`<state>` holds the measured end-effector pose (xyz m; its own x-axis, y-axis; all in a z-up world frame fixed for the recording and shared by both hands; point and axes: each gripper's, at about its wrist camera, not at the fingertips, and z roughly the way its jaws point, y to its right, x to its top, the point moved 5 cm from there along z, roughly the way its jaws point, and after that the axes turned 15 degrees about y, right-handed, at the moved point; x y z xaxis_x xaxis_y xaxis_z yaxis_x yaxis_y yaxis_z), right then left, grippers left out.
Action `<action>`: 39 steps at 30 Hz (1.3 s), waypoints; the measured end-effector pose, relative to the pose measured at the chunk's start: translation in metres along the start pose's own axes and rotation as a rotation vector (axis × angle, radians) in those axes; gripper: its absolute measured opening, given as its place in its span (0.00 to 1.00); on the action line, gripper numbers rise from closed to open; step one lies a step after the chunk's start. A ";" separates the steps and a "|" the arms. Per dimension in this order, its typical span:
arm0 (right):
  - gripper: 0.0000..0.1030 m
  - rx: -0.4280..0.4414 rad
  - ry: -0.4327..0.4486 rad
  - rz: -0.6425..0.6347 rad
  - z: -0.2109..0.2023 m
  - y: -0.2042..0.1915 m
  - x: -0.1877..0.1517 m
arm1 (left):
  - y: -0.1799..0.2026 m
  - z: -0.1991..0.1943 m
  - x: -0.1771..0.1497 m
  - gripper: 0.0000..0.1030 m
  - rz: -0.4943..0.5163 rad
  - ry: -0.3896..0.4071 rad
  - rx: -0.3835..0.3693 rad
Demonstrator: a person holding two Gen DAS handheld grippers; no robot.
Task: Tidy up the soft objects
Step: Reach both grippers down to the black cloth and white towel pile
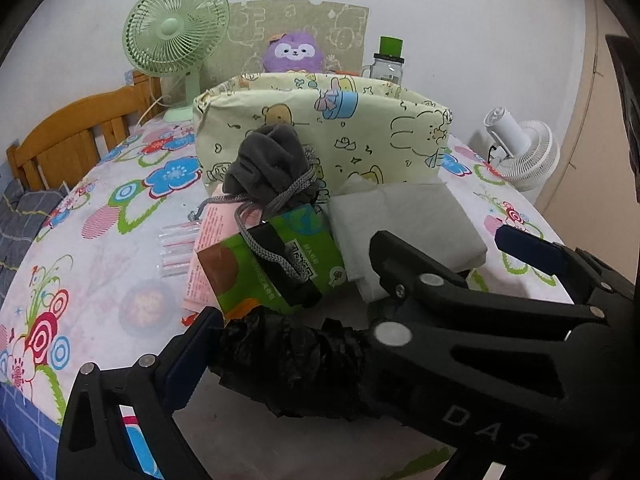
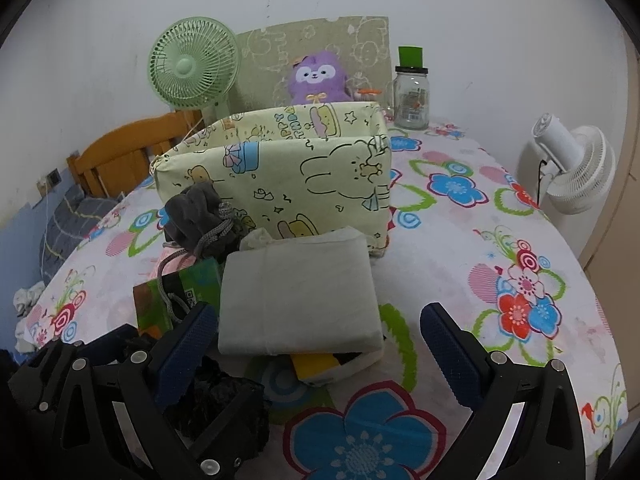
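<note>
Two fans: green [image 2: 192, 69], white [image 2: 576, 168]. One plush [image 2: 318, 77], one jar [image 2: 411, 100], one fabric bin [image 2: 280, 176], one grey pouch [image 2: 200, 216].

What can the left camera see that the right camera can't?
Only the left wrist view shows the pink packet beside the green packet, and the clear tubes lying on the table.

Only the right wrist view shows a yellow and black thing poking out from under the grey cloth.

Both show the box, purple plush, green fan, jar, white fan, grey pouch and crinkly black bundle.
</note>
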<state>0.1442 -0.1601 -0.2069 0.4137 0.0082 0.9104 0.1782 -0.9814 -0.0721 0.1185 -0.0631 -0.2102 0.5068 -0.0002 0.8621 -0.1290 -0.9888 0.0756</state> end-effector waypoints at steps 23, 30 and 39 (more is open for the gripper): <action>0.52 -0.036 -0.027 0.013 0.014 -0.005 -0.002 | -0.010 -0.004 0.010 0.52 0.001 0.027 -0.032; 0.47 -0.034 -0.004 0.020 0.003 -0.006 0.003 | -0.010 -0.011 0.012 0.39 -0.009 0.035 -0.032; 0.47 -0.031 0.020 0.024 -0.009 -0.010 0.006 | -0.010 -0.018 0.011 0.23 -0.008 0.046 -0.030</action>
<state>0.1365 -0.1522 -0.1970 0.3999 -0.0187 0.9164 0.1403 -0.9868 -0.0814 0.1103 -0.0506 -0.1921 0.4683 0.0157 0.8834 -0.1510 -0.9837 0.0975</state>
